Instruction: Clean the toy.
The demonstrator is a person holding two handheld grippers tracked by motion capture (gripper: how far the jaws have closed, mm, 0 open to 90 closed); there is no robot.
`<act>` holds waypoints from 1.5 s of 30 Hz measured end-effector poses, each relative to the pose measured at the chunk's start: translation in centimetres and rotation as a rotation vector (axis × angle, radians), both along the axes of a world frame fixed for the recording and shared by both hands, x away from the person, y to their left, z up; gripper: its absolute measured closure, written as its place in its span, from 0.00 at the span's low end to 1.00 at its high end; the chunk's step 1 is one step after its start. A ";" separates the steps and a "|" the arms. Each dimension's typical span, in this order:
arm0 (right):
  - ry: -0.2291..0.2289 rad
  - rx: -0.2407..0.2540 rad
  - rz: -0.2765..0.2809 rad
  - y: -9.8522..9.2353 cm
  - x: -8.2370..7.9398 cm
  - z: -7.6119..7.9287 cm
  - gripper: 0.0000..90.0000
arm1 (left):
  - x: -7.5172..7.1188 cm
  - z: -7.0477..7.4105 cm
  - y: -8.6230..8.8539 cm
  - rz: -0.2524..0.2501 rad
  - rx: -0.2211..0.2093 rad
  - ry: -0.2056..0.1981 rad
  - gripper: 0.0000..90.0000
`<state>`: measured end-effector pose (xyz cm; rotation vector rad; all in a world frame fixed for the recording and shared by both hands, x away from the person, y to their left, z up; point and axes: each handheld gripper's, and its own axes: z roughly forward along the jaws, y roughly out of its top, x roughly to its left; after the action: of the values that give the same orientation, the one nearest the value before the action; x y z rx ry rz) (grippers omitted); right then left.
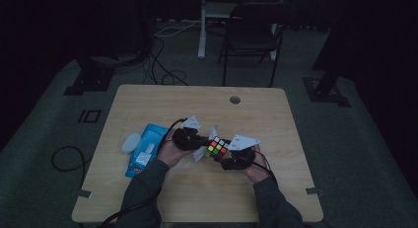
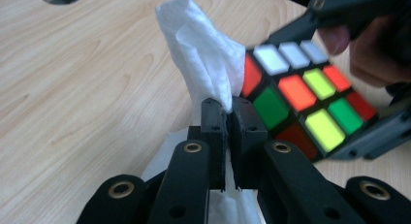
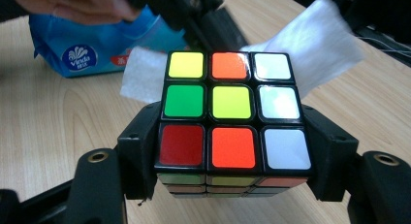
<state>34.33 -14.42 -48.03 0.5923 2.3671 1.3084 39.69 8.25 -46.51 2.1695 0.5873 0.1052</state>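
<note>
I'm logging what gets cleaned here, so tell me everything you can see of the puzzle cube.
The puzzle cube is a black-framed three-by-three with glossy, scrambled stickers. The face toward the right gripper view reads yellow, orange, white; green, yellow, white; red, orange, white. It is held above the wooden table, clamped at opposite sides between the jaws of the right gripper. A crumpled white tissue, pinched in the left gripper, lies against one side of the cube.
</note>
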 end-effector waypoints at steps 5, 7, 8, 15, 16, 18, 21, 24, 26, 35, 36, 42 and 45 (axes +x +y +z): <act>0.001 0.015 -0.032 -0.7 0.3 0.2 0.38 | -0.3 -0.5 -0.1 0.002 0.014 0.005 0.96; 0.008 0.019 -0.048 -0.9 0.4 0.2 0.38 | -0.6 -0.5 0.1 0.014 0.004 -0.006 0.96; 0.015 0.019 -0.062 -1.0 0.5 0.2 0.38 | -0.7 -0.5 0.2 0.026 -0.001 -0.014 0.96; 0.043 0.013 -0.120 -1.0 1.0 0.0 0.38 | -2.3 -0.5 0.5 0.089 -0.029 -0.078 0.96; 0.044 0.010 -0.127 -1.0 1.0 -0.1 0.38 | -2.5 -0.5 0.4 0.098 -0.030 -0.090 0.96; 0.052 0.007 -0.135 -0.8 1.1 -0.2 0.38 | -2.9 -0.6 0.3 0.111 -0.032 -0.107 0.96; 0.060 0.001 -0.150 -0.7 1.2 -0.3 0.38 | -3.3 -0.8 0.3 0.132 -0.034 -0.129 0.96; 0.064 -0.015 -0.170 -0.6 1.2 -0.4 0.38 | -3.6 -0.9 0.2 0.134 -0.040 -0.134 0.95; 0.071 -0.012 -0.178 -0.6 1.2 -0.4 0.38 | -3.7 -1.0 0.1 0.128 -0.040 -0.132 0.95; 0.086 -0.014 -0.218 -0.4 1.5 -0.6 0.38 | -4.1 -1.3 -0.4 0.101 -0.033 -0.131 0.96; 0.089 -0.011 -0.221 -0.3 1.5 -0.6 0.38 | -4.2 -1.4 -0.5 0.090 -0.030 -0.133 0.95; 0.090 -0.004 -0.222 -0.2 1.5 -0.5 0.38 | -4.2 -1.7 -1.2 0.052 -0.001 -0.130 0.96; 0.091 0.001 -0.223 -0.2 1.5 -0.5 0.38 | -4.0 -2.0 -1.4 0.045 0.022 -0.126 0.96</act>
<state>35.83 -14.66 -48.51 0.9053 2.2927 1.2066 35.70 6.80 -48.50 2.1532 0.5649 0.2720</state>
